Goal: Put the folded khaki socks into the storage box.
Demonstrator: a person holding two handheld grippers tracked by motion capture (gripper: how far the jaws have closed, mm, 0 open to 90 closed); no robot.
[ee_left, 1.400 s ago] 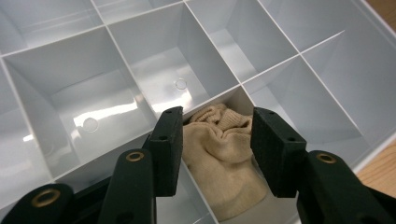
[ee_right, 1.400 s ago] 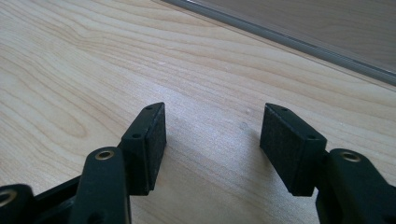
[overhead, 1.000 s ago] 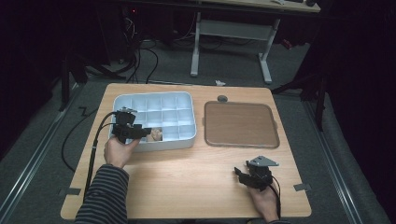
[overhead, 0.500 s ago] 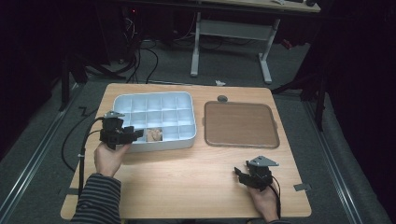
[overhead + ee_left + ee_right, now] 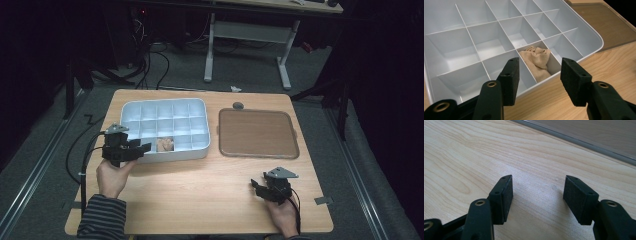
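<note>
Left gripper (image 5: 145, 147) sits at the near-left corner of the white divided tray (image 5: 131, 107), held in the person's left hand (image 5: 112, 177), striped sleeve (image 5: 100, 217) below it. Its fingers (image 5: 510, 77) are spread apart, nothing between the pads; they hang over the tray's near rim and the bare bench (image 5: 200, 195) just in front of it. Cable (image 5: 82, 160) trails off the gripper's left side and loops down past the bench edge.

Tray is on the left half of the bench, a grid of compartments. A crumpled beige cloth (image 5: 165, 144) lies in one compartment of the near row, about the middle of that row; in the left gripper view the cloth (image 5: 537, 61) is just past the fingers, between them in line of sight, not touched. Other visible compartments look bare.

Right of the tray, just beside it, lies a flat brown lid (image 5: 257, 132) with a clear rim, flat on the bench. A small dark round thing (image 5: 238, 105) sits by the lid's far-left corner, too small to identify.

Right gripper (image 5: 256, 187) is at the near-right of the bench, held in the right hand (image 5: 282, 217), grey three-cornered plate on top, well apart from tray and cloth. Its fingers (image 5: 504, 195) are spread, low over bare wood, holding nothing; the lid's edge (image 5: 584, 141) runs across just beyond them.
</note>
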